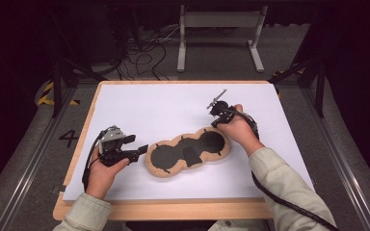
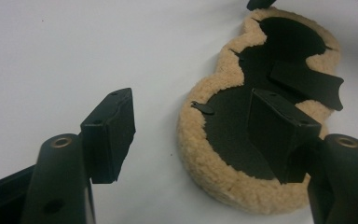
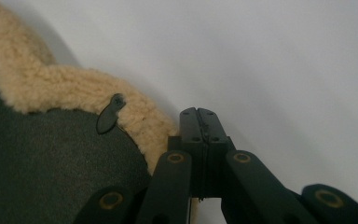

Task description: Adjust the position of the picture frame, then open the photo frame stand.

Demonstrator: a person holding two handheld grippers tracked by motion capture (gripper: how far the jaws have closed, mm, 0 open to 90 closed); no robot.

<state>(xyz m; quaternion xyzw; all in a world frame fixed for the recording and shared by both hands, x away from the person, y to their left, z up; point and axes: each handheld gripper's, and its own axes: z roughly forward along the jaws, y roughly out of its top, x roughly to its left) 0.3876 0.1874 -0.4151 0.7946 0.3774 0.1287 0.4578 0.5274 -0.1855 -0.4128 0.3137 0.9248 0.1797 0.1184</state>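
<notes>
A peanut-shaped pad (image 1: 173, 156) with a black face and a tan fleece rim lies flat on the white tabletop (image 1: 149, 110). A loose black flap (image 1: 191, 155) lies on its middle. My left gripper (image 1: 136, 144) is open at the pad's left end, its jaws wide apart, one over the table and one over the pad's (image 2: 279, 42) black face; in its own view the left gripper (image 2: 193, 102) holds nothing. My right gripper (image 1: 216, 121) is at the pad's upper right rim. In its own view the right gripper (image 3: 200, 116) is shut, right beside the fleece (image 3: 74, 88) and a small black tab (image 3: 107, 116).
The tabletop has a wooden edge (image 1: 173, 209) along the front. Beyond the far edge, cables (image 1: 144, 53) lie on the floor beside a white metal stand (image 1: 219, 33). Dark frame legs (image 1: 58, 82) stand at both sides of the table.
</notes>
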